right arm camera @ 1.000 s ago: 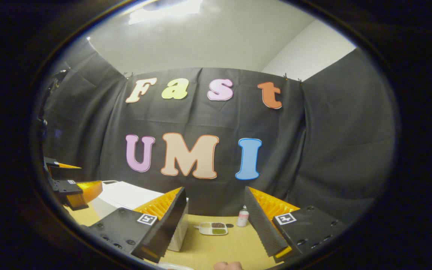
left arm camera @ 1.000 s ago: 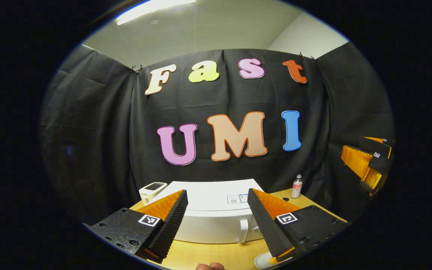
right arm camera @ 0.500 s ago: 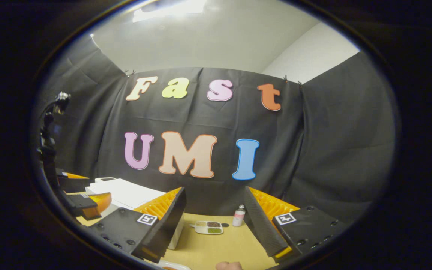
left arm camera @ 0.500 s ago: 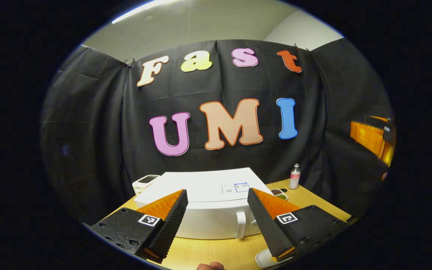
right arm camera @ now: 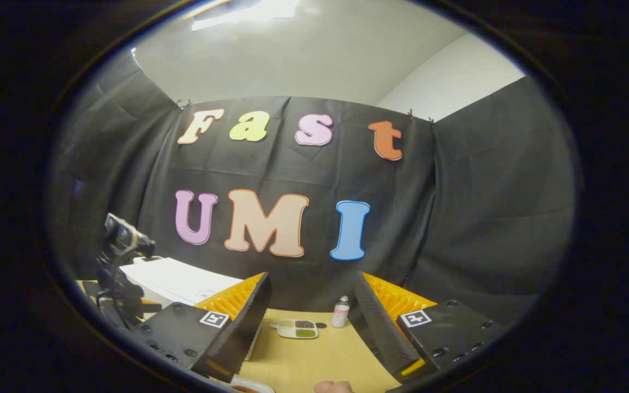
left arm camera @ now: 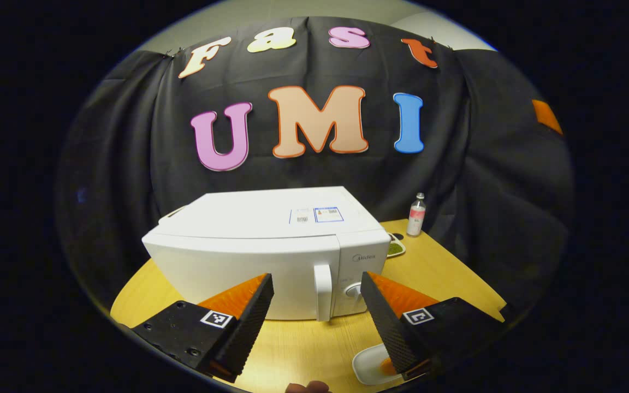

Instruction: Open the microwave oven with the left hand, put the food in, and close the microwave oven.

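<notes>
A white microwave (left arm camera: 249, 245) stands on the wooden table (left arm camera: 445, 273), door closed, with a vertical handle (left arm camera: 322, 292) and a knob (left arm camera: 354, 290) on its front right. My left gripper (left arm camera: 317, 279) is open a short way in front of the door, the handle showing between its fingers. A small white plate with orange food (left arm camera: 372, 364) lies on the table under the right finger. My right gripper (right arm camera: 313, 278) hangs open above the table, nothing between its fingers. To its left are the microwave (right arm camera: 175, 281) and the left gripper's body (right arm camera: 120, 256).
A divided tray of green and brown food (right arm camera: 298, 328) and a small bottle (right arm camera: 339, 312) stand at the back of the table. The bottle (left arm camera: 416, 214) and tray edge (left arm camera: 395, 248) sit right of the microwave. Black cloth walls surround the table.
The left gripper has dropped and tipped down toward the microwave's front, which now looms larger with its door and handle in sight. The right gripper has barely moved. Both stay open.
</notes>
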Available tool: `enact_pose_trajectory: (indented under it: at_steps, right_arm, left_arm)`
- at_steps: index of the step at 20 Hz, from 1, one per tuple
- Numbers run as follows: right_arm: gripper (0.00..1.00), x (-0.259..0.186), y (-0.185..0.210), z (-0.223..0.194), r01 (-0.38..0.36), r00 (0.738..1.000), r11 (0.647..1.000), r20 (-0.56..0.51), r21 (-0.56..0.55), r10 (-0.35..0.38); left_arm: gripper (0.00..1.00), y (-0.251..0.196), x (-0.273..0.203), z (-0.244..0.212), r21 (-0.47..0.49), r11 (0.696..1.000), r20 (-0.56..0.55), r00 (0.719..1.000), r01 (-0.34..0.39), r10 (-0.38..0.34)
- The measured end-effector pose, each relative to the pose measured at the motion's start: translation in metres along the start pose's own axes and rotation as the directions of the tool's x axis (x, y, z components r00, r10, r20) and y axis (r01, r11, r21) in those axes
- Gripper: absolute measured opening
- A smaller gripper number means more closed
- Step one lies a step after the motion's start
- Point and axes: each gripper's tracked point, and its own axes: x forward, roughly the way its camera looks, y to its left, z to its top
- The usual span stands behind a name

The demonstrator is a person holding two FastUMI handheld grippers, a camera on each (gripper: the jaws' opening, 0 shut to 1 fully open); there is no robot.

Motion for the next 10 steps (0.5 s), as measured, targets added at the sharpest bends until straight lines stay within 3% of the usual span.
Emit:
enact_pose_trajectory:
  at_steps: [6,10]
  right_arm:
    - [0.96,-0.006,-0.005,-0.001,0.007,1.0,1.0,-0.001,-0.021,-0.007]
    - [0.96,-0.009,-0.013,-0.004,0.019,1.0,0.999,-0.009,-0.029,-0.019]
  left_arm:
    - [0.97,-0.004,0.037,-0.048,-0.069,0.997,-0.184,0.983,-0.023,0.01]
    - [0.96,0.002,0.056,-0.059,-0.03,0.999,-0.222,0.975,-0.037,0.03]
